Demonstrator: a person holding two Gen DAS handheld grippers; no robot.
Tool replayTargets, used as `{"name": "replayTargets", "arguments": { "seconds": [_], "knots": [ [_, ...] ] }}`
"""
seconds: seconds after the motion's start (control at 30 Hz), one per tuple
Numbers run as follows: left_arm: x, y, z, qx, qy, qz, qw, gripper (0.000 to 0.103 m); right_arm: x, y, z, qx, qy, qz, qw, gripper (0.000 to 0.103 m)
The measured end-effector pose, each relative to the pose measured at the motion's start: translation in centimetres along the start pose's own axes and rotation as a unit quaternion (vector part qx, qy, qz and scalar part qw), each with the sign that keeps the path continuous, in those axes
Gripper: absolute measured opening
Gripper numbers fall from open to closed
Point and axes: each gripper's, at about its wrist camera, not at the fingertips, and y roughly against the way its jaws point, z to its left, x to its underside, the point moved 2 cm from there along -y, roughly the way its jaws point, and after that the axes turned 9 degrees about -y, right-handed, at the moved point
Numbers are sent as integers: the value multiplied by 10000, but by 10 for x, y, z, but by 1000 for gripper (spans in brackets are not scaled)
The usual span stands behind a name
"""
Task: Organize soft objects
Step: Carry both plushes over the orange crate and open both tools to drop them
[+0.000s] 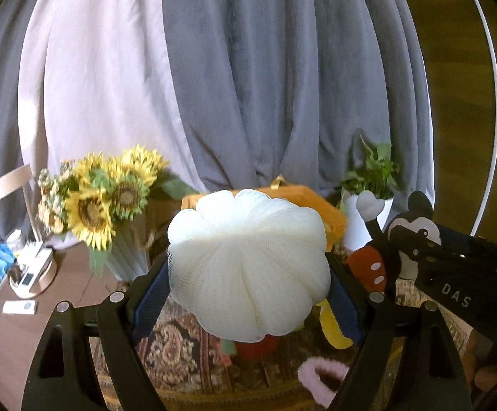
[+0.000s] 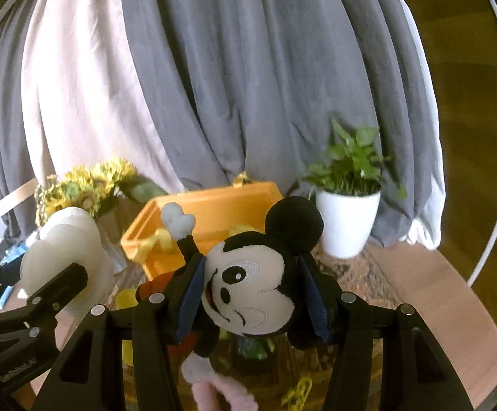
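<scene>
Left gripper (image 1: pixel 248 294) pinches a white mesh bath puff (image 1: pixel 248 267); right gripper (image 2: pixel 252 294), marked "DAS", pinches a black-eared mouse plush (image 2: pixel 248 287) near the open orange plastic bin (image 2: pixel 210 205).

Daylight is glowing through the pale curtain (image 1: pixel 87 78), leaving corners dim. Fisheye bending is curving edges; the sunflowers (image 2: pixel 87 185) are blurring softly.

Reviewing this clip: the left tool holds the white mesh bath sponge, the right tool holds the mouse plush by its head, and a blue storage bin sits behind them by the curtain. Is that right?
Not quite: the storage bin is orange, not blue, as the right wrist view shows plainly. The rest holds: the left tool grips the white mesh bath sponge, and the right tool clamps the mouse plush by its head, in front of the curtain.
</scene>
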Motion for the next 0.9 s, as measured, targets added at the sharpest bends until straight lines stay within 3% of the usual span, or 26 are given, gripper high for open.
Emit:
{"name": "replayTargets", "arguments": {
  "seconds": [0.53, 0.9],
  "knots": [
    [-58, -71, 26, 19, -56, -137, 9999, 84, -67, -57, 21, -25, 143, -637, 9979, 56],
    [-89, -141, 46, 24, -151, 109, 9998, 84, -106, -137, 34, -222, 130, -212, 9994, 56]
  ]
}}
